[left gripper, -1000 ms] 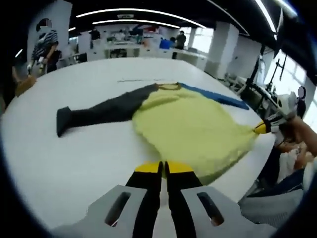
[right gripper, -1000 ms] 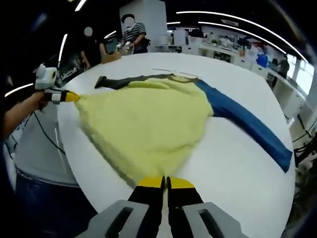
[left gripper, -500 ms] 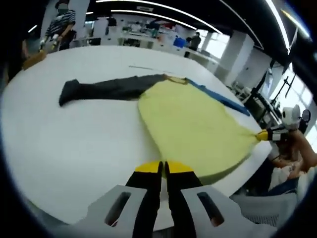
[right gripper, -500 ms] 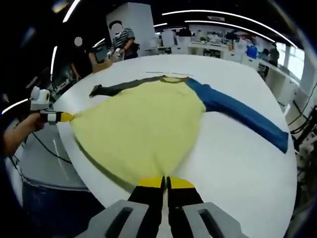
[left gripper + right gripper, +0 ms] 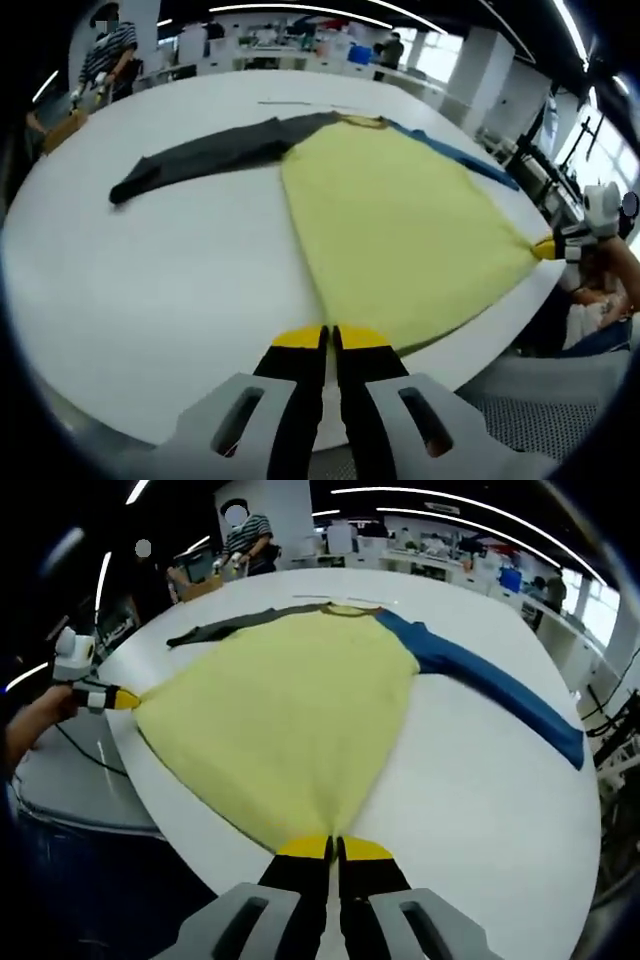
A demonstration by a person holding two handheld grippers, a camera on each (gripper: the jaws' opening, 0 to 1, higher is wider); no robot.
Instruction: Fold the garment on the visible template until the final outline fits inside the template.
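A long-sleeved garment lies flat on the white table (image 5: 150,290), with a yellow body (image 5: 400,220), a dark grey sleeve (image 5: 200,155) and a blue sleeve (image 5: 460,160). My left gripper (image 5: 330,340) is shut on one corner of the yellow hem. The right gripper (image 5: 543,248) holds the other hem corner at the table's edge. In the right gripper view the yellow body (image 5: 290,710) narrows to a point at my right gripper (image 5: 333,848), which is shut on it. There the blue sleeve (image 5: 490,685) stretches right, the grey sleeve (image 5: 230,628) runs far left, and the left gripper (image 5: 125,698) pulls the hem taut.
A thin marked line (image 5: 290,102) crosses the table beyond the collar. A person in a striped shirt (image 5: 245,535) stands at the far side by a brown box (image 5: 60,128). Hands hold both grippers at the near table edge (image 5: 180,800). Desks and equipment stand behind.
The rumpled yellow body has been drawn flat and taut between the two grippers, and its hem now reaches the table's near edge. Both cameras shifted with the pull.
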